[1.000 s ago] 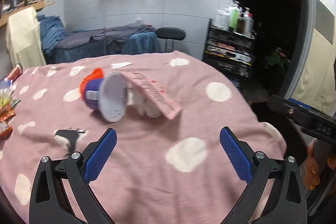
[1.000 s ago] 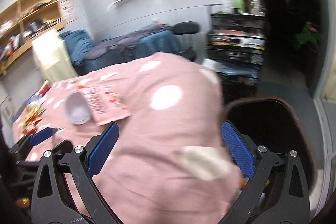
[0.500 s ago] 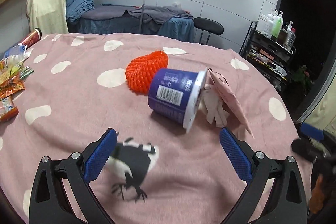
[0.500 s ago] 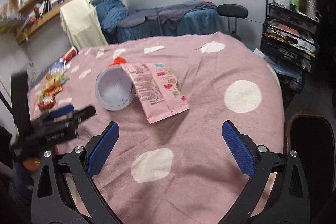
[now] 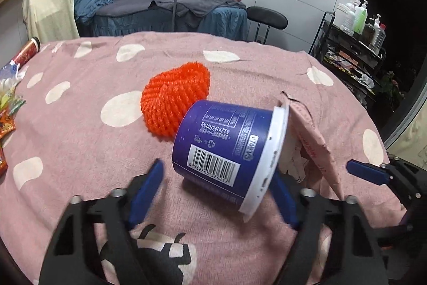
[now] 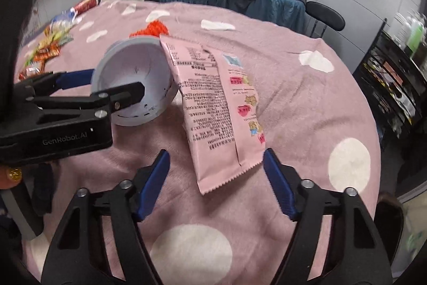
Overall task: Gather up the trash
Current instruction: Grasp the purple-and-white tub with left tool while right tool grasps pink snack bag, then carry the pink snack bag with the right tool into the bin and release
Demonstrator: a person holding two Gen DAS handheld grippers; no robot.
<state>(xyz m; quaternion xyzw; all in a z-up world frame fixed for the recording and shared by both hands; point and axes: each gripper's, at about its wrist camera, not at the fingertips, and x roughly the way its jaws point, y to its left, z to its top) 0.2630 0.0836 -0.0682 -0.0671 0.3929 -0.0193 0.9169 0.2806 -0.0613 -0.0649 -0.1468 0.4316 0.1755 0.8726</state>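
Note:
A blue plastic cup [image 5: 226, 151] lies on its side on the pink dotted tablecloth [image 5: 80, 151], its mouth [image 6: 133, 82] facing my right gripper. Behind it sits an orange foam net [image 5: 176, 100]. A pink snack wrapper [image 6: 213, 103] leans on the cup's rim, with crumpled white paper [image 5: 291, 159] beneath. My left gripper [image 5: 217, 178] straddles the cup, jaws closing, with a small gap still showing at the left pad. My right gripper [image 6: 216, 152] has the wrapper's lower end between its closing jaws, which are not visibly pressing on it.
Snack packets [image 6: 50, 44] and a red can [image 6: 86, 2] lie at the table's far left. A black trolley with bottles [image 5: 355, 44] and a black chair [image 5: 267, 18] stand past the right edge. A dark bin's rim [image 6: 387, 207] shows low on the right.
Both grippers have moved in over the table to the cup and wrapper, which now lie between their jaws. Both pairs of jaws have narrowed from wide apart.

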